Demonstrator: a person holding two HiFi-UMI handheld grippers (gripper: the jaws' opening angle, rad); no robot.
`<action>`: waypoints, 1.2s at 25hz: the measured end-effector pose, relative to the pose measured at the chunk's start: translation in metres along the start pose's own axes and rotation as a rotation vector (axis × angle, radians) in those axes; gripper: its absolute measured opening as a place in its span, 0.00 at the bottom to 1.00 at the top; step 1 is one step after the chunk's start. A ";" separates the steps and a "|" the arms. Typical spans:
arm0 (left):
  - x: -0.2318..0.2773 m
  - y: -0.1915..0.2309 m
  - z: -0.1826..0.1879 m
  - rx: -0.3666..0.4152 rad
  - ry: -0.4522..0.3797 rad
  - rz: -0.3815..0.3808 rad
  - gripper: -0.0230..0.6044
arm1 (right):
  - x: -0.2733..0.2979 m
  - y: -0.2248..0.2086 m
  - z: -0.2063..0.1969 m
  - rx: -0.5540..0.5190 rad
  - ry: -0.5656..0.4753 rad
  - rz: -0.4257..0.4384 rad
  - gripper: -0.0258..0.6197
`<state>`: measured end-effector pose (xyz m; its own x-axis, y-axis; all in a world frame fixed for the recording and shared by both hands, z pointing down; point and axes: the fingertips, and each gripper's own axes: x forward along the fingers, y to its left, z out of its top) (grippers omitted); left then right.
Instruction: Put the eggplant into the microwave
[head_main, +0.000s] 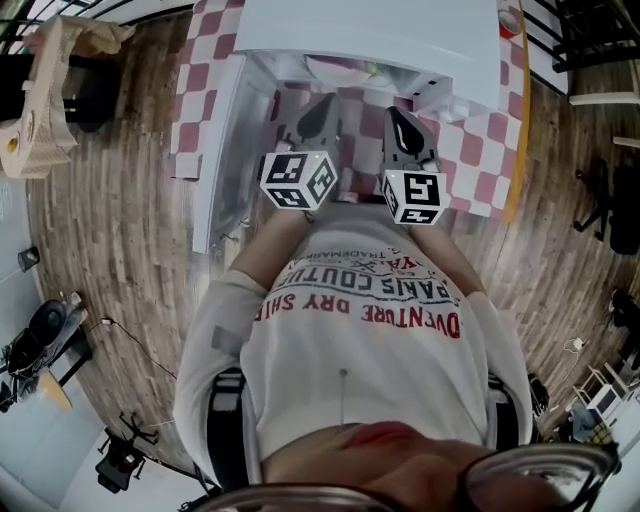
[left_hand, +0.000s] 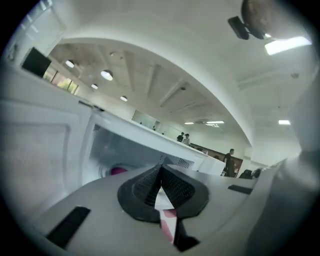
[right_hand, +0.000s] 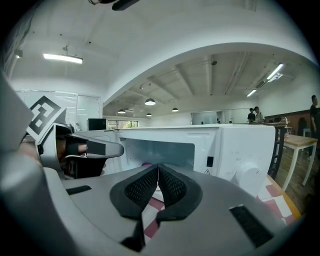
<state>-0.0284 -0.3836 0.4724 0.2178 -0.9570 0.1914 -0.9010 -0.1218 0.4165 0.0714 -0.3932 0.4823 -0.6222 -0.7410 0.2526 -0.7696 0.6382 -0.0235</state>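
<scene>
The white microwave (head_main: 370, 40) stands on a pink-and-white checked tablecloth (head_main: 480, 140), with its door (head_main: 215, 150) swung open to the left. A small purple shape, apparently the eggplant (left_hand: 118, 170), lies low inside the cavity; the right gripper view shows it as a purple sliver (right_hand: 146, 164). My left gripper (head_main: 318, 112) hovers in front of the opening, its jaws shut with nothing between them (left_hand: 161, 169). Beside it, my right gripper (head_main: 402, 125) is also shut and empty (right_hand: 158, 169). The left gripper (right_hand: 75, 150) also shows at the left of the right gripper view.
The microwave's round knob (right_hand: 250, 175) and control panel face me at the right. The table's orange edge (head_main: 518, 150) runs along the right side. On the wooden floor are a cardboard piece (head_main: 45, 90) at the left and black chairs (head_main: 615, 200) at the right. People stand far back (left_hand: 230, 160).
</scene>
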 end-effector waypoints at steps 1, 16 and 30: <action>-0.003 -0.004 0.006 0.059 -0.024 -0.003 0.08 | -0.001 0.001 0.002 -0.002 -0.008 -0.002 0.08; -0.010 -0.010 0.023 0.385 -0.076 0.039 0.08 | 0.003 0.018 0.012 -0.061 -0.007 0.016 0.08; -0.008 -0.009 0.008 0.339 -0.030 0.020 0.08 | -0.002 0.013 0.007 -0.073 0.018 -0.020 0.08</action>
<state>-0.0249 -0.3770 0.4594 0.1921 -0.9668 0.1682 -0.9795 -0.1785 0.0931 0.0613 -0.3845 0.4747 -0.6037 -0.7504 0.2694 -0.7688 0.6373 0.0523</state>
